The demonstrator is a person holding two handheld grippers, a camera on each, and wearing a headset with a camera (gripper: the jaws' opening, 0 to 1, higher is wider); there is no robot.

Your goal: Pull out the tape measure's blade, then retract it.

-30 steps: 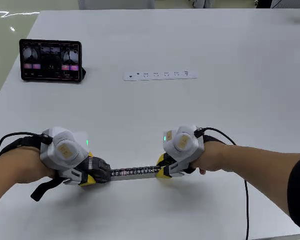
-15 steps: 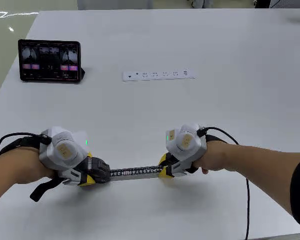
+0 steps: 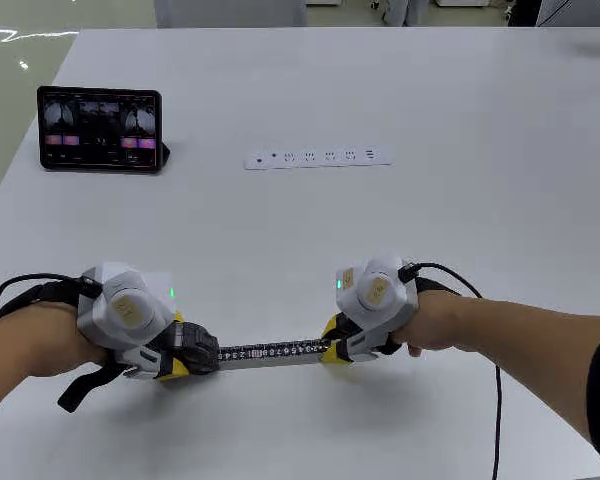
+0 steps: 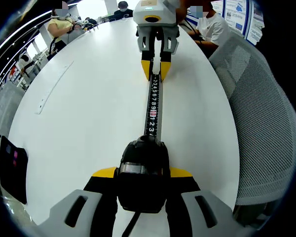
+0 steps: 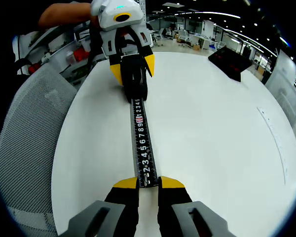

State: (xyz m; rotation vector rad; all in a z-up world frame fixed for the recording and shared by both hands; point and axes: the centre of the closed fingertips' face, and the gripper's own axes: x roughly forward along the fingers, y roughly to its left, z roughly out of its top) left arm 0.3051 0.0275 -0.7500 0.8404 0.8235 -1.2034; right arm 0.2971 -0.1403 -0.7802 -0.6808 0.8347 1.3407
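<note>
Low in the head view, left gripper clamps the case and right gripper pinches the blade tip. The blade is partly out; retracting seems not yet done.

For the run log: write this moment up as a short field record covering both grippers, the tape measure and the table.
left gripper: jaws shut on the tape measure case
right gripper: jaws shut on the tip of the blade
blade state: partly pulled out, straight between the two grippers
blade height: on or just above the table, cannot tell which
also on table: tablet, propped up, screen lit; power strip, lying flat
</note>
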